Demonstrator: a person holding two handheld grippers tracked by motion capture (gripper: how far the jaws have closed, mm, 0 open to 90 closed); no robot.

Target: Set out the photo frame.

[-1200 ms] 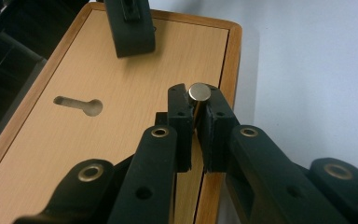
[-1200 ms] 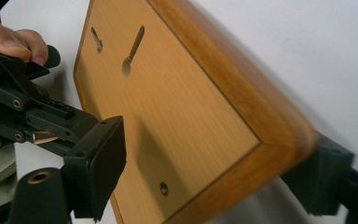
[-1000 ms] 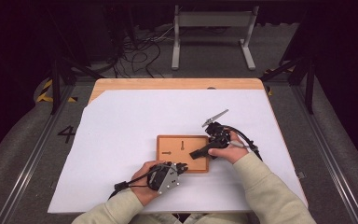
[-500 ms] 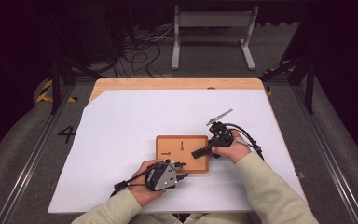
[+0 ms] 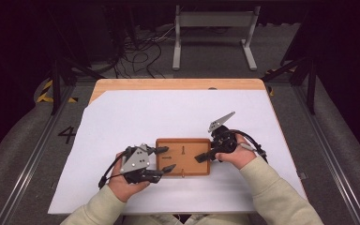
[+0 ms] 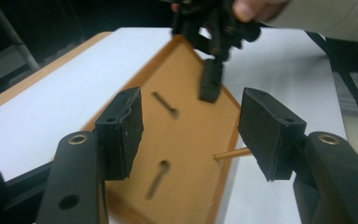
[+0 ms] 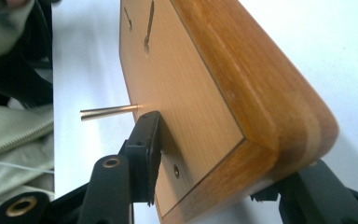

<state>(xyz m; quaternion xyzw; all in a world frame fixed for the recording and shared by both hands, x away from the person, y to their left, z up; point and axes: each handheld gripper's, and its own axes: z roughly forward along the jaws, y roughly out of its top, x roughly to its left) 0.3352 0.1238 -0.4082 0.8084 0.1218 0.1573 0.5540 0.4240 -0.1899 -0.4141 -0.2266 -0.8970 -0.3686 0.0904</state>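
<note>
Wooden box (image 7: 223,88): smooth satin varnish, rounded edges, thin brass-coloured metal pin (image 7: 108,112). Gripper pads (image 6: 121,133): matt black, rubbery. Table (image 5: 173,84) wood, white matt paper sheet (image 5: 168,117) over it.

One rectangular wooden board (image 5: 183,156), at about 6 o'clock on the counter (image 5: 178,85). Two dark keyhole slots (image 6: 159,177) cut in its face. One thin brass pin (image 7: 108,112) jutting from its side. One white paper sheet (image 5: 168,117) over the counter. Two black two-jaw tools: left tool (image 5: 165,159) at 7 o'clock, right tool (image 5: 201,157) at 5 o'clock.
</note>
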